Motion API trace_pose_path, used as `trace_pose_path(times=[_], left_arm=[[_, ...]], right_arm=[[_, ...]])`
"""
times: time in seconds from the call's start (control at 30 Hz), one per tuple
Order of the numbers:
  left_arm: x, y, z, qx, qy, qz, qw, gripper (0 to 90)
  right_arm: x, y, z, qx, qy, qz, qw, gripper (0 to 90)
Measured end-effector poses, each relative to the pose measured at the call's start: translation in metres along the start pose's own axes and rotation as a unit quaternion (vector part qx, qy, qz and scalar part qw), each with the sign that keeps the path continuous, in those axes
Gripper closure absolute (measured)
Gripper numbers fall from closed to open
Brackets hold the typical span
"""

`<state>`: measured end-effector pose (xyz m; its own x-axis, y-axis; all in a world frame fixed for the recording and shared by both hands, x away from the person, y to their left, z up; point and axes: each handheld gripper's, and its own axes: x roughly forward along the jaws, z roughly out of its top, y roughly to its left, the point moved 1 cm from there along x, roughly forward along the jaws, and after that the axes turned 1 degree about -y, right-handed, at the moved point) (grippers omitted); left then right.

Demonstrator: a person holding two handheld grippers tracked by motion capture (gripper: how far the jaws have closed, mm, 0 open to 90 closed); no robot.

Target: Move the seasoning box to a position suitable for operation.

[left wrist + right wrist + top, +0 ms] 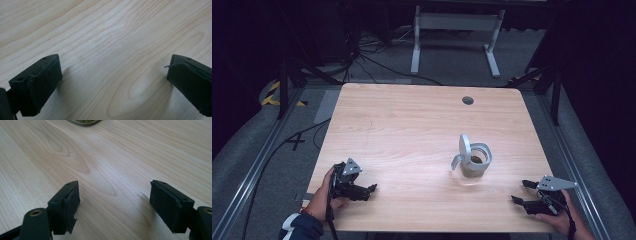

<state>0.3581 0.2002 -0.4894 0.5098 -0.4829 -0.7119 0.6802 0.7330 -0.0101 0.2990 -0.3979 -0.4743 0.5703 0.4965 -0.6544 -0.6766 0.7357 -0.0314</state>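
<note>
No writing can be read on the metal cup [473,160] on the bench [402,125]. The left gripper [373,189] and right gripper [521,191] rest near it, jaws open and empty.

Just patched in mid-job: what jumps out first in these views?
The eye goes first to the metal pot with its hinged lid raised, standing alone right of centre on the wooden table; something greenish lies inside. Next come the two hand-held tools at the near edge: the left gripper at the near left and the right gripper at the near right, both open with nothing between the fingers.
</note>
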Motion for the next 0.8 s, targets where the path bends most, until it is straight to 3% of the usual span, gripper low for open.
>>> trace_pose_path(times=[0.2, 0.4, 0.53, 0.8], left_arm=[[0.003, -0.003, 0.003, -0.005, 0.001, -0.003, 1.0000, 0.1], [0.002, -0.003, 0.002, 0.001, -0.002, -0.004, 1.0000, 2.5], [0.002, -0.003, 0.002, 0.002, 0.002, -0.008, 1.0000, 2.2], [0.002, -0.003, 0.002, 0.004, -0.001, -0.006, 1.0000, 2.0]], right_arm=[[0.000, 0.001, 0.000, -0.003, -0.001, -0.002, 1.0000, 26.2], [-0.002, 0.007, 0.004, -0.013, 0.006, 0.001, 0.9999, 44.9], [-0.001, 0.010, 0.007, -0.016, 0.006, 0.001, 0.9999, 50.7], [-0.009, 0.014, 0.014, -0.012, -0.018, 0.018, 0.9996, 67.6]])
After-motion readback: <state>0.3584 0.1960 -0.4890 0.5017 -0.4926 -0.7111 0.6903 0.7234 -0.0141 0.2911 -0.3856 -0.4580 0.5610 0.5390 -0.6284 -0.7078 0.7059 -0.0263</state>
